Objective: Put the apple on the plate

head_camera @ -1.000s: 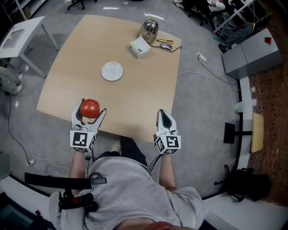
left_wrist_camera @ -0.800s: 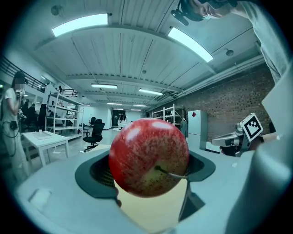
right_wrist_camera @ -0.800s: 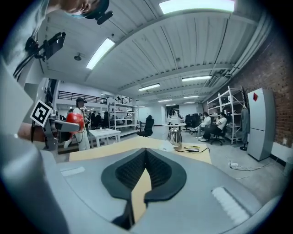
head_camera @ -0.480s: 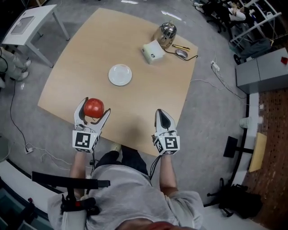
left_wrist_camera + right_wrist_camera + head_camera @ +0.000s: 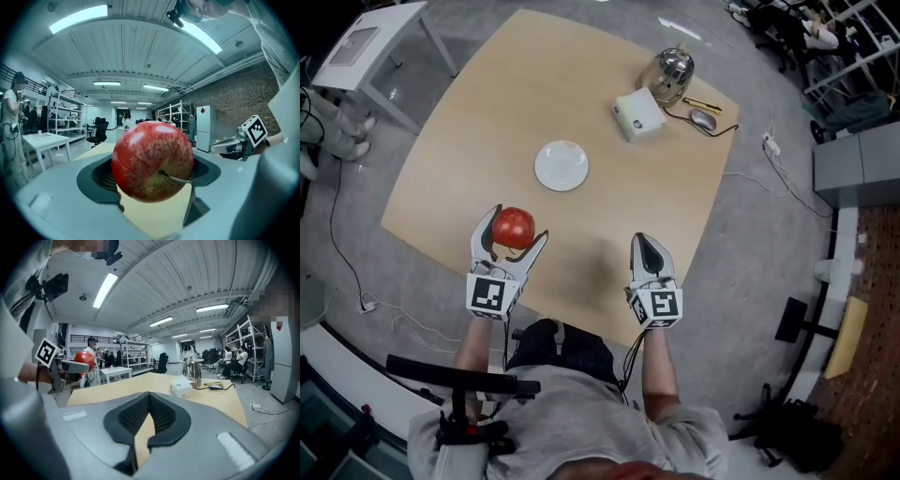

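Currently left hand-held gripper point(image 5: 518, 224) grasps one apple point(image 5: 512, 229), right hand-held gripper point(image 5: 643, 239) clenched empty, one plate point(image 5: 562, 166) beyond.

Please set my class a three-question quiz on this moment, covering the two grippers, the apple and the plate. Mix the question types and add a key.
1. Fill in: the right gripper has its jaws ____, with nothing between them.
2. What holds the apple? A. the left gripper B. the right gripper C. neither gripper
3. True or false: the plate is empty.
Key: 1 shut; 2 A; 3 true.
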A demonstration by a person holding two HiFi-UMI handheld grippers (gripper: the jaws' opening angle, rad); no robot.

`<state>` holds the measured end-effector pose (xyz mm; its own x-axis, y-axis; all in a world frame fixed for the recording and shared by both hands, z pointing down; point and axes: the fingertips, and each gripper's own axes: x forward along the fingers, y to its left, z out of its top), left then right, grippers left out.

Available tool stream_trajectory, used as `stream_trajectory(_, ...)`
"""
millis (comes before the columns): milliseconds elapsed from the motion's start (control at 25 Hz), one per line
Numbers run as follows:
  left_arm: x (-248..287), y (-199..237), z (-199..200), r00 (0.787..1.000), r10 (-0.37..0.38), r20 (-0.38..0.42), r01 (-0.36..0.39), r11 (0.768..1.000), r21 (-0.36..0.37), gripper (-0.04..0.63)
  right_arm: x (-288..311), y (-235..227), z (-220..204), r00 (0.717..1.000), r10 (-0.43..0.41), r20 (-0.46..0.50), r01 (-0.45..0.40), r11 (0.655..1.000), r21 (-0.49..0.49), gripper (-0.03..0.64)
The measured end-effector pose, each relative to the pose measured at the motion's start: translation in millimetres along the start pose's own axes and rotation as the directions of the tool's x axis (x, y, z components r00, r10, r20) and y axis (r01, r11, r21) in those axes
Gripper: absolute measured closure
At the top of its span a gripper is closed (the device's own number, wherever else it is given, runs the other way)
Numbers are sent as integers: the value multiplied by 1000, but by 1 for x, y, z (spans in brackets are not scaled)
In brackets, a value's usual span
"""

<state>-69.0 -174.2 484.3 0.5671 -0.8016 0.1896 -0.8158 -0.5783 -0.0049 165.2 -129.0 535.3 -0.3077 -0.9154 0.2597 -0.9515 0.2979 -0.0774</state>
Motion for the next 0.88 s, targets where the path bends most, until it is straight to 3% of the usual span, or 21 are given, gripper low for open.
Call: stream_trajectory(880,99,24,-62,999,22,-26,-21,999,50,152,64,-17,-57,996,78,-49,-77,997,3,611)
